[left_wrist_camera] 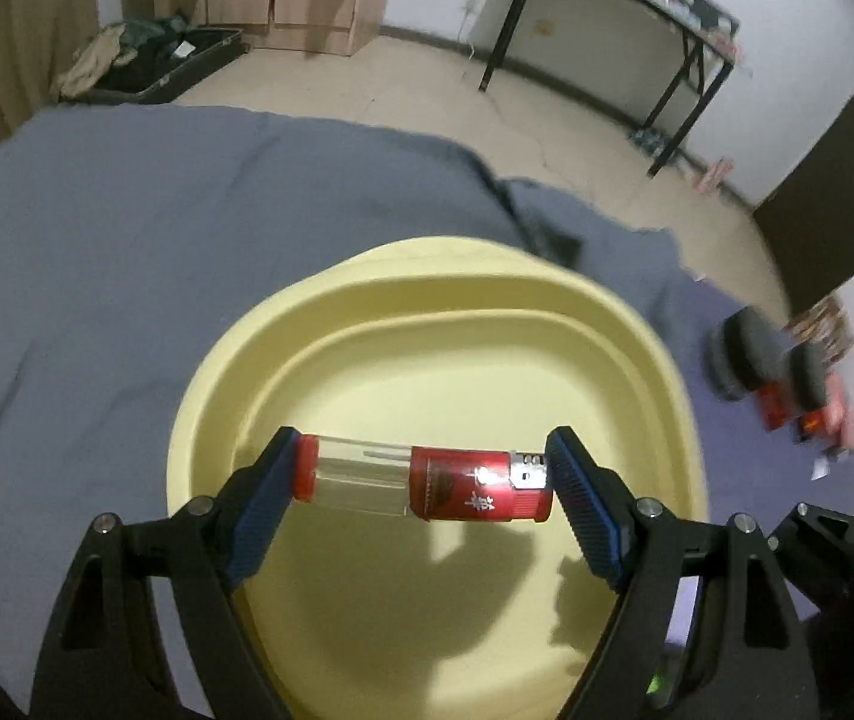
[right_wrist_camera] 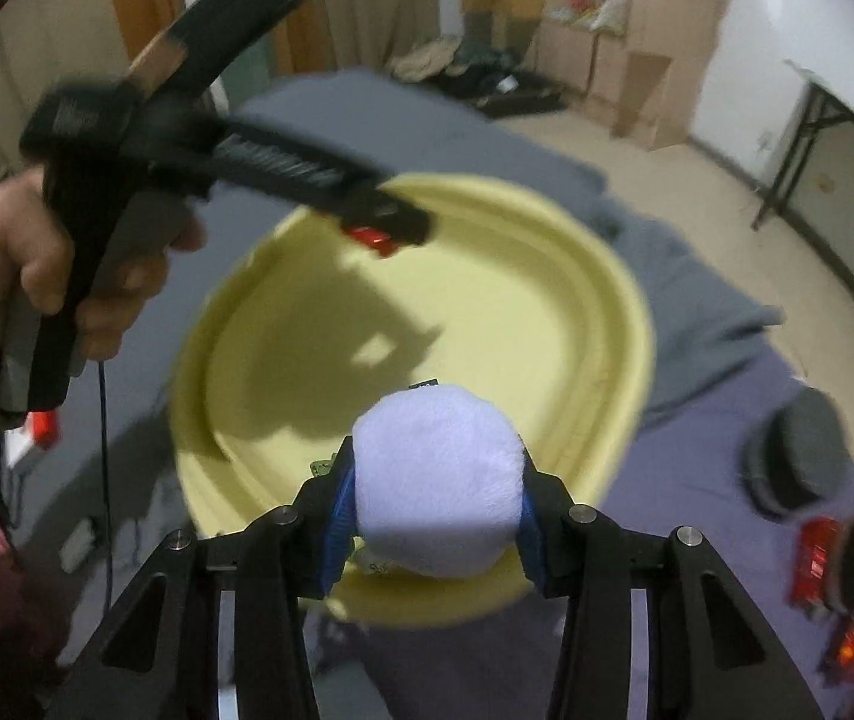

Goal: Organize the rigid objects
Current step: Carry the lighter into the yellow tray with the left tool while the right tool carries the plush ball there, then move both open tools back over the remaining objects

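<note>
Left gripper point(left_wrist_camera: 420, 483): blue pads clamped end-to-end on a small cylinder point(left_wrist_camera: 423, 483), held level above the yellow basin point(left_wrist_camera: 427, 276). Cylinder has a red cap on the left end, a clear middle section, and a red labelled body on the right. Label shows pale Chinese-style characters running sideways; I can't read them reliably. There's a small silver tag with dark print at the right end, too small to make out.

Right gripper point(right_wrist_camera: 436, 507): jaws closed on a pale lavender plush block point(right_wrist_camera: 436, 480), soft and fuzzy, squeezed between the blue pads. It hangs over the basin's near rim in the right wrist view. No writing visible on it.

The basin sits on a grey-blue cloth point(left_wrist_camera: 126, 240) and appears empty.

On the cloth right of the basin: two dark grey round pads point(right_wrist_camera: 805, 450) and red boxes point(right_wrist_camera: 817, 558) with them, blurred, so no print is readable.

Right wrist view also catches the person's left hand point(right_wrist_camera: 36, 264) around the other gripper's handle, with a bit of the red cap showing at its tip.
</note>
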Tool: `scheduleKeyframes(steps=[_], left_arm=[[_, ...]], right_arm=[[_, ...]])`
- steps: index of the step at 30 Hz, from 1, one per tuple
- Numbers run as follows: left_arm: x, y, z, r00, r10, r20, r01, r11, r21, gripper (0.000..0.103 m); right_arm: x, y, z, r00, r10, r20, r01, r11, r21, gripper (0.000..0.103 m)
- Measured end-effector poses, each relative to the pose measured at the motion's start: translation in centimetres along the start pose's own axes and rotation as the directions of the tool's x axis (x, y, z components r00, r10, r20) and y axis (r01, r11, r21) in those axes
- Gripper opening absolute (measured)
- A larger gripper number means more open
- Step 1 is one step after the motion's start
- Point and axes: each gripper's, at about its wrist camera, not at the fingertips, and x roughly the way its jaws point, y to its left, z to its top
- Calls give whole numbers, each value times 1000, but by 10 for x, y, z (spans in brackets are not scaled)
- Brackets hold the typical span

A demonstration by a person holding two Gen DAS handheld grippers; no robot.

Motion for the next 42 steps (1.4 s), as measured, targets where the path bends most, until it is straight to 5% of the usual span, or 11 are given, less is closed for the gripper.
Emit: scheduleKeyframes(steps=[5, 13, 16, 18, 21, 26, 30, 33, 37, 39, 42], left_arm=[[27, -8, 6, 1000, 2, -22, 0, 995, 101, 83], [50, 8, 0, 999, 16, -45, -12, 995, 95, 83], [46, 10, -1, 999, 9, -33, -6, 997, 80, 94], [38, 10, 0, 999, -16, -33, 18, 999, 43, 99], [6, 3, 8, 999, -41, 20, 41, 998, 42, 103], [-42, -50, 33, 993, -88, 76, 77, 988, 134, 103], [-53, -129, 42, 987, -144, 78, 120, 960, 251, 103], [-43, -185, 42, 980, -192, 46, 171, 941, 292, 103], [-12, -270, 31, 973, -227, -45, 229, 916, 330, 103], [5, -312, 21, 972, -223, -77, 235, 893, 384, 103], [27, -352, 11, 982, -173, -78, 189, 871, 454, 103]], right_arm=[[43, 29, -2, 997, -26, -74, 23, 999, -44, 44], [69, 37, 5, 995, -48, -91, 44, 998, -45, 45], [68, 44, 2, 995, -49, -92, 46, 998, -34, 54], [58, 44, 0, 997, -11, -83, 10, 1000, -15, 59], [15, 39, -3, 1000, 0, -6, 1, 1000, 19, 82], [-87, -19, -31, 983, -89, 158, 58, 980, 193, 102], [-166, -109, -98, 938, -304, 169, 217, 891, 398, 103], [-205, -179, -170, 895, -444, 38, 343, 743, 575, 103], [-231, -237, -254, 869, -492, -57, 327, 482, 813, 103], [-230, -241, -260, 864, -503, -38, 297, 448, 843, 103], [-216, -244, -256, 872, -485, -70, 319, 452, 833, 103]])
